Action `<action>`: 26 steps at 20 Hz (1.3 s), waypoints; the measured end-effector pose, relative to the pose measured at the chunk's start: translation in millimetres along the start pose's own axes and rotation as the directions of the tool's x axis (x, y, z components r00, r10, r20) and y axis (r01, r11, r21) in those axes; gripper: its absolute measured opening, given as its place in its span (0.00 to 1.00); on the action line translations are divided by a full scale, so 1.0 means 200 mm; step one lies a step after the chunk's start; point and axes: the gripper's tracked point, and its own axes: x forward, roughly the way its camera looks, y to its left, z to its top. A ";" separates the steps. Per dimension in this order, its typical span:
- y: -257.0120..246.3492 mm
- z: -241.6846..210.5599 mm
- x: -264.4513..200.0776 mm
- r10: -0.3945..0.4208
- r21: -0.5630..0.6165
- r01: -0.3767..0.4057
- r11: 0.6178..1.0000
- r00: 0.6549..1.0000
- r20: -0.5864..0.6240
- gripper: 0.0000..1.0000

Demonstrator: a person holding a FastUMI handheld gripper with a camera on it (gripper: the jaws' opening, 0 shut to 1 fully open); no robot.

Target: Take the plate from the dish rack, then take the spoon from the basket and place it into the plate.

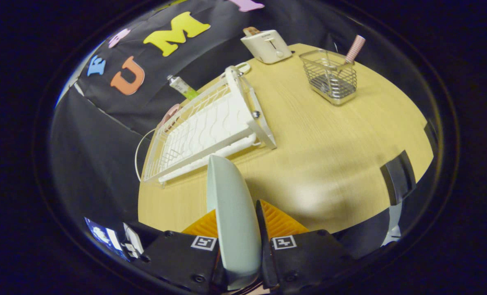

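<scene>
i am gripping the plate (233, 217) edge-on, my gripper (238, 227) closed on it with a finger pressing each face, and it is hanging clear of the dish rack (202, 131) above the table (329, 164). so the first part looks done, though the plate is not yet resting on the table. the spoon (352, 51) is standing in the wire basket (331, 78) well beyond my fingers, waiting to be fetched.

Held: the gripper (238, 221) fingers clamp a plate (232, 213) edge-on.
Just ahead: dish rack (210, 127) blocks the near table (329, 164) edge.
Open: bare tabletop beside the rack.
Beyond: wire basket (330, 78) with spoon (354, 49), toaster (266, 46) near it.
</scene>
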 end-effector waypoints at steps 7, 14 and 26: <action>-0.11 0.06 0.10 0.060 0.121 -0.060 0.991 0.998 0.001 0.44; -0.11 0.17 0.09 0.035 0.027 -0.036 0.999 0.998 0.055 0.56; -0.24 0.52 -0.47 -0.135 -0.321 0.420 0.849 0.759 0.637 1.00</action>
